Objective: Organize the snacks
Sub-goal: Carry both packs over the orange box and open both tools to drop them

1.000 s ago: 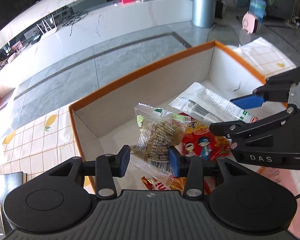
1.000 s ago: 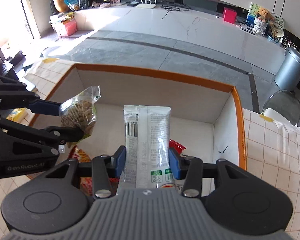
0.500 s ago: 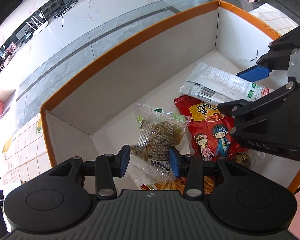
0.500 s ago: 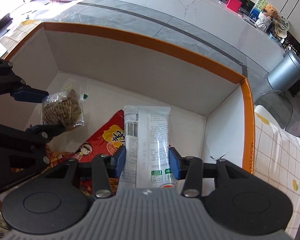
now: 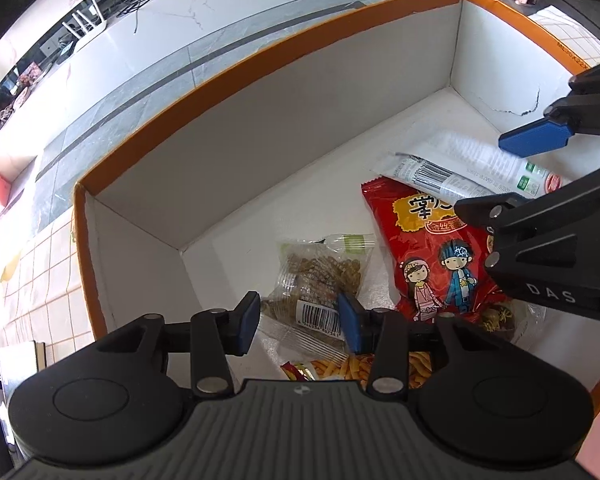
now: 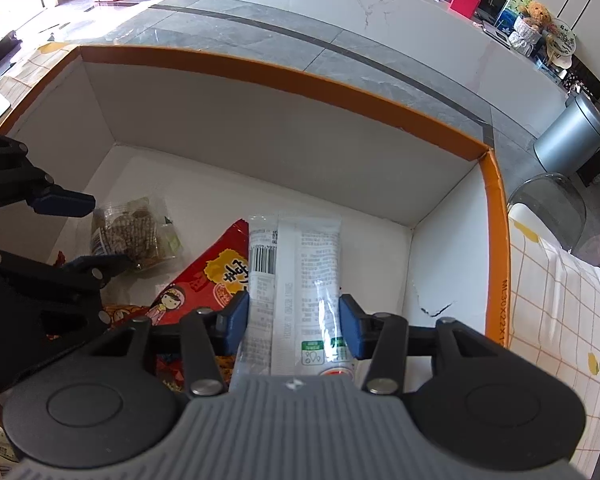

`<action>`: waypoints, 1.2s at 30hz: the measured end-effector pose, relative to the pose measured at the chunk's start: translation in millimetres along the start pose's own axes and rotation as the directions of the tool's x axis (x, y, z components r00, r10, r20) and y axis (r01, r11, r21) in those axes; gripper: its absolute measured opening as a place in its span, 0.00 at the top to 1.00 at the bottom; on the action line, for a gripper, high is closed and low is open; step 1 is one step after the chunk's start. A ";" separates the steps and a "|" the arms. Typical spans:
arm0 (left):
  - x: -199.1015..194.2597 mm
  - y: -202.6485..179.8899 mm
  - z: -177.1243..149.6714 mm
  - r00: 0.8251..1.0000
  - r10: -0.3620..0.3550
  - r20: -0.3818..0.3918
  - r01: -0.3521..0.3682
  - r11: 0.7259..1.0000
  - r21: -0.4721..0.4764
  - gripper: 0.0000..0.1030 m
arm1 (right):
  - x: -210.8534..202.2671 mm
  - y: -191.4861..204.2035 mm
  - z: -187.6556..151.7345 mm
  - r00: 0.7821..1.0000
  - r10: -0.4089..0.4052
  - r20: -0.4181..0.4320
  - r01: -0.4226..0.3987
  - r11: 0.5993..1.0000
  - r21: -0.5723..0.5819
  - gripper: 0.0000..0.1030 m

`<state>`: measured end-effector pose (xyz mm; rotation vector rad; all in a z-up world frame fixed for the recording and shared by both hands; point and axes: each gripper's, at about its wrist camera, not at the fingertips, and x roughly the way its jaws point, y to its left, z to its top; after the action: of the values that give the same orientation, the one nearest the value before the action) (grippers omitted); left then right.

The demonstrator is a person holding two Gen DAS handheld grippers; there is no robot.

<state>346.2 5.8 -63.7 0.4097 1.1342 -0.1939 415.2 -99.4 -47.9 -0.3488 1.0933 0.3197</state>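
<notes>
An open cardboard box (image 5: 284, 120) with an orange rim and plain white inner walls fills both views; a dark crack marks the wall at its right end, and the printing on the right rim, "ML30X22X…", is cut off by the right gripper's body. Beside the box lies a white cloth (image 6: 556, 320) with an orange grid and yellow fruit prints. On the box floor sits a glossy red snack bag (image 5: 432, 248) with yellow Chinese characters and two cartoon children; its right part is covered by the right gripper (image 6: 294, 326), whose housing reads "DAS" in the left wrist view. A long white flow-wrapped packet (image 6: 296, 280) with a barcode, a green mark and fine print too small to read lies between that gripper's blue pads; the jaws have just been opening, the right pad stands clear of the wrapper, and contact at the left pad cannot be settled. A small clear crinkled pouch of brown ridged biscuits (image 5: 320, 276), barcode showing, lies on the floor of the box left of the red bag, its near end between the pads of the left gripper (image 5: 298, 322), whose jaws have likewise just been opening and stand clear of it. Below, a packet of orange snack sticks (image 5: 340, 368) is mostly hidden.
</notes>
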 end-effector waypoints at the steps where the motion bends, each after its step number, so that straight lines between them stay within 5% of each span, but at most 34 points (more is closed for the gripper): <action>1: -1.1 0.2 -0.3 1.000 -0.001 0.003 0.001 1.000 -0.005 0.48 | -0.4 -0.1 -0.1 1.000 -0.002 -0.001 0.002 1.000 0.003 0.51; 5: -7.9 1.7 -0.6 1.000 -0.002 0.018 0.002 1.000 -0.015 0.47 | -4.7 -3.1 0.9 1.000 -0.002 0.005 0.001 1.000 0.021 0.41; 9: -18.0 0.7 1.1 0.999 0.012 0.040 -0.011 1.000 -0.017 0.34 | -12.2 -4.2 1.7 1.000 -0.008 0.018 0.007 0.999 0.032 0.35; 36: -147.3 -5.7 -39.7 0.972 0.002 0.234 0.016 0.997 -0.074 0.29 | -145.2 1.3 -33.6 0.972 -0.066 0.225 0.049 0.996 0.079 0.18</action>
<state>249.6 8.7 54.5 0.3072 0.9082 -0.1992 326.1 -124.2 68.9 -0.2713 0.8656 0.2605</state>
